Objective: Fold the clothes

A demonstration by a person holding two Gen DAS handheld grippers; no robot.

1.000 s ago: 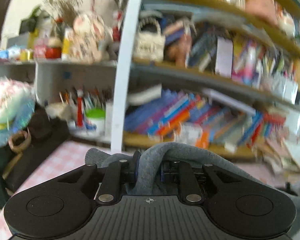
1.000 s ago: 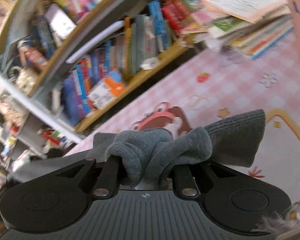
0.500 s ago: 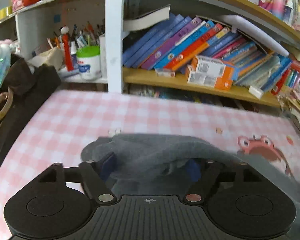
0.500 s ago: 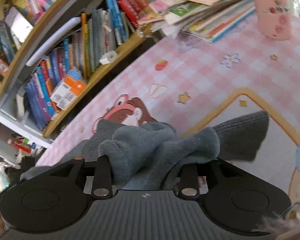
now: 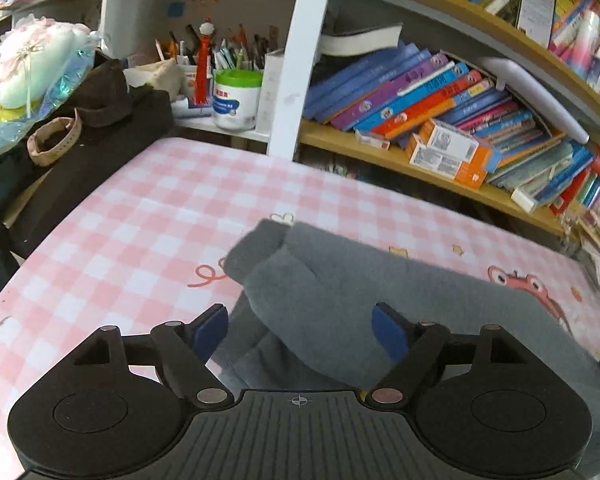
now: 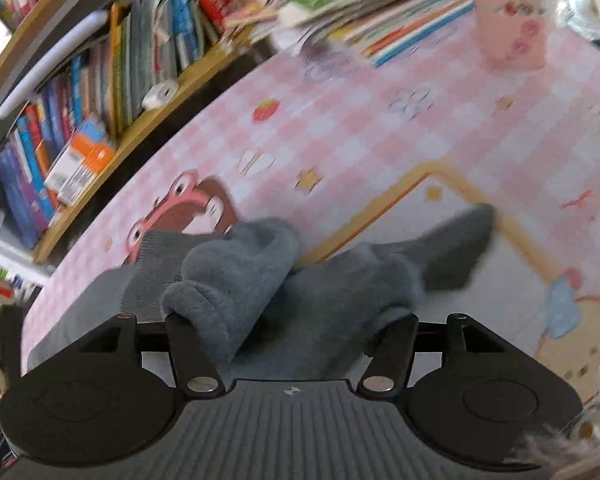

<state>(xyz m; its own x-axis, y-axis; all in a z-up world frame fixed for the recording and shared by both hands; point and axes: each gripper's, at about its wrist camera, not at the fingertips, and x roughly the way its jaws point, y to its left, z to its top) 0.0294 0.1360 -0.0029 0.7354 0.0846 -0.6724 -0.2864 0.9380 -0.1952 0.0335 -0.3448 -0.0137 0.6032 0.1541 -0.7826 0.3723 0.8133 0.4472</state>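
Observation:
A grey fleece garment (image 5: pixel 380 300) lies on the pink checked tablecloth (image 5: pixel 140 216), its ribbed cuff (image 5: pixel 256 248) toward the shelves. My left gripper (image 5: pixel 300 326) is open, its blue pads (image 5: pixel 388 332) spread wide above the cloth and holding nothing. In the right wrist view the same garment (image 6: pixel 300 292) is bunched between the fingers of my right gripper (image 6: pixel 292 320), whose jaws stand apart. One fold drapes over the left finger (image 6: pixel 180 328). A sleeve end (image 6: pixel 460 248) lies on the table.
Bookshelves (image 5: pixel 440 104) packed with books run along the table's far edge. A white jar (image 5: pixel 236 98) and pens stand at the back left. Dark bags (image 5: pixel 92 120) sit left of the table. A book stack (image 6: pixel 380 20) and a pink case (image 6: pixel 508 12) lie at the right.
My left gripper has opened and let go of the garment, which now lies on the table. My right gripper has lowered and its jaws have spread, loosening the bunched cloth.

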